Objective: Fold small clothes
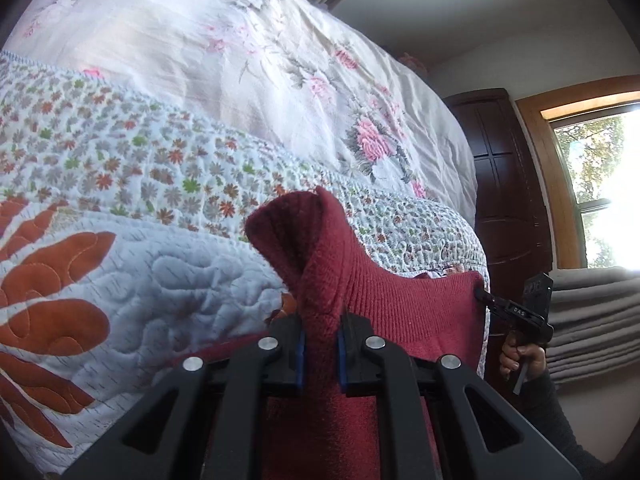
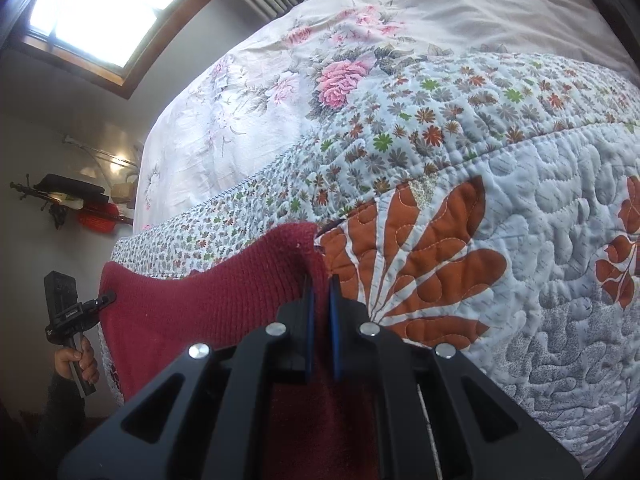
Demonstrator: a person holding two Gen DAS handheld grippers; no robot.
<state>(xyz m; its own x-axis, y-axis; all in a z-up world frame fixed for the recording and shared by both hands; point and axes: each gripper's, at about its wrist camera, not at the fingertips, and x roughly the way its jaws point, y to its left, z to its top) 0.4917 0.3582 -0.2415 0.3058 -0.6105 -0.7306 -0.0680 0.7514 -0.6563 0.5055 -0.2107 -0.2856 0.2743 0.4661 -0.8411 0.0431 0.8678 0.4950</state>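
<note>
Left gripper (image 1: 321,344) clamps maroon knit garment (image 1: 384,304); right gripper (image 2: 321,320) pinches its other corner, above quilt (image 2: 520,240).

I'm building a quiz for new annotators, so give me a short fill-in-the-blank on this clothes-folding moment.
1. Both grippers are shut on the same ____ knitted garment.
2. The left gripper has pads coloured ____.
3. The garment hangs in front of a quilted bedspread with large ____ leaf shapes.
4. In the left wrist view, the right gripper pinches the garment's ____ corner.

Missing words: red; blue; orange; right
</note>
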